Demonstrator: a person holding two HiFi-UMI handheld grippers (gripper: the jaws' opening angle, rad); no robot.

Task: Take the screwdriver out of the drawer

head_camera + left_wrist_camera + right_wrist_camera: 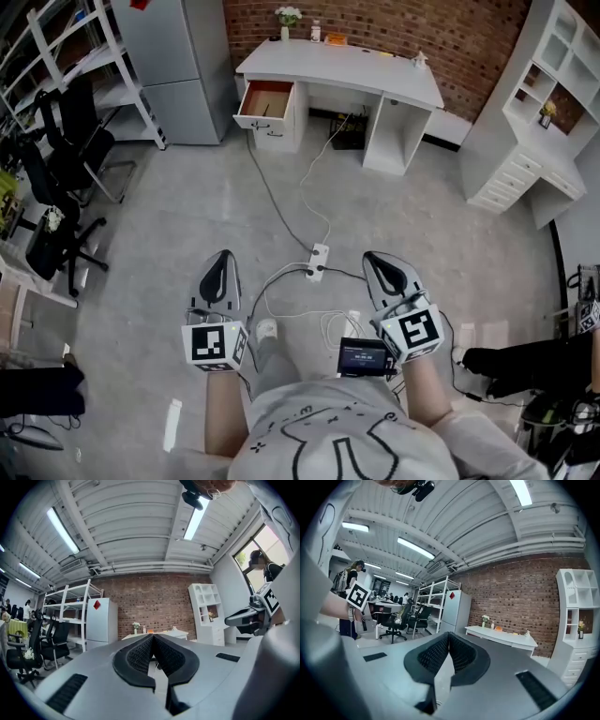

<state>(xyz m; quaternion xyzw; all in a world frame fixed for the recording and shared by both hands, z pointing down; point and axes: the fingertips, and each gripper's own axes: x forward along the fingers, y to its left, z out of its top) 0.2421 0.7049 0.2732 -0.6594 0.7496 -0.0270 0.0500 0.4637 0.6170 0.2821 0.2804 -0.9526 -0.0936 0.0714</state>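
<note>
The open drawer (262, 119), where the screwdriver should lie though it is too small to make out, sits at the counter's (347, 66) left end, well away across the floor, ahead and slightly left. The left gripper (222, 264) and right gripper (381, 266) are both closed on nothing. The left one looks the nearer.

The room was bright and evenly lit. Long ceiling tubes (63, 529) glowed above my left jaws, and another strip (197, 520) high to their right burned to plain white. Further right, a window (274, 543) was washed out to pale pink. Above my right jaws, the ceiling lights (415, 548) were blown out as well. The floor (187, 216) ahead of both jaws carried only soft, faint shadows. Both gripper views bowed strongly and went black at the corners. My own jaws, close to the lens, looked slightly soft. The head view curved at its edges.
</note>
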